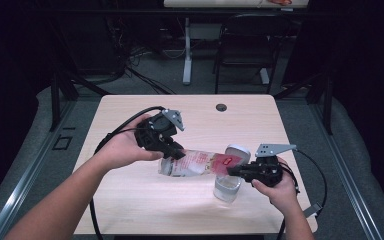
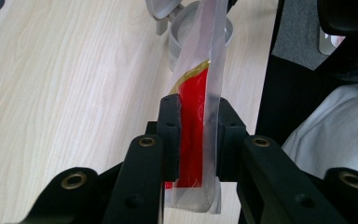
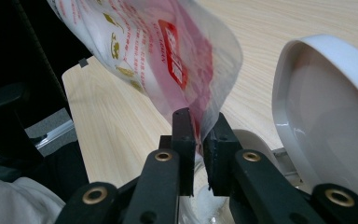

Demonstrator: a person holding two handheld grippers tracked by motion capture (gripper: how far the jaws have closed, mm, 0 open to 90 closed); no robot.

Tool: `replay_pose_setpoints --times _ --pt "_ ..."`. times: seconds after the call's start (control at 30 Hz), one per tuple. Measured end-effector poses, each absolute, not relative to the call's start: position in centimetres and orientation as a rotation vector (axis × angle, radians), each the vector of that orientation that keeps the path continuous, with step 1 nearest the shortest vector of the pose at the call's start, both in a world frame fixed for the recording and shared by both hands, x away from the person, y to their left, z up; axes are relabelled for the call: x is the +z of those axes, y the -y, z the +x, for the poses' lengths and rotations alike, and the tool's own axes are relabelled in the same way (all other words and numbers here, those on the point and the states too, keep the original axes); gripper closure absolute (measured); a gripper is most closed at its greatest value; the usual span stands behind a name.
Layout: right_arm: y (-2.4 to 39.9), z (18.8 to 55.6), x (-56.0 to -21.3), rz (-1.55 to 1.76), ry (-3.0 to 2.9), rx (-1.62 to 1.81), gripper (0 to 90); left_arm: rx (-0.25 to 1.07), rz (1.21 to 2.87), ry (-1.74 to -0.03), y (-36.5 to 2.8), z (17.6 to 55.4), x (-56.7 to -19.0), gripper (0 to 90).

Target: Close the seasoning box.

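A clear plastic pouch [image 1: 195, 162] with red print hangs stretched between both grippers above the table [image 1: 145, 200]. My left gripper [image 1: 175, 154] is shut on one end of it; in the left gripper view the jaws [image 2: 199, 106] pinch the pouch [image 2: 205, 56] edge-on. My right gripper [image 1: 232, 171] is shut on the other end, and in the right gripper view the pads [image 3: 199, 126] clamp the pouch's [image 3: 168, 51] lower corner. Under that corner stands a clear container [image 1: 227, 187] with its white lid [image 1: 238, 151] flipped open.
The wooden table has a cable hole [image 1: 221, 107] near its far edge. A black chair [image 1: 245, 45] and a table leg [image 1: 187, 50] stand beyond it. Cables trail from both grippers. The container sits near the table's right front corner.
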State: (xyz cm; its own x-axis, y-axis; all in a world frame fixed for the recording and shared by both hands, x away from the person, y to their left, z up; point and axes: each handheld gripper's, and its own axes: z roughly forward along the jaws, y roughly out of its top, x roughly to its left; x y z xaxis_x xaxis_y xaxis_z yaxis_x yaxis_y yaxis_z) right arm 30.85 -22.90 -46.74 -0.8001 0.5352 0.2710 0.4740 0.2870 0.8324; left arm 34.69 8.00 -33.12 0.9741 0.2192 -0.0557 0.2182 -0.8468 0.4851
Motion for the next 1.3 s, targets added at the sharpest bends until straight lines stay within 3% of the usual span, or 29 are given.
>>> replay_pose_setpoints --times 1.3 --pt "23.8 30.5 -46.6 0.994 -2.459 1.556 83.9 0.004 2.583 -0.272 -6.3 35.0 -32.0 77.0"
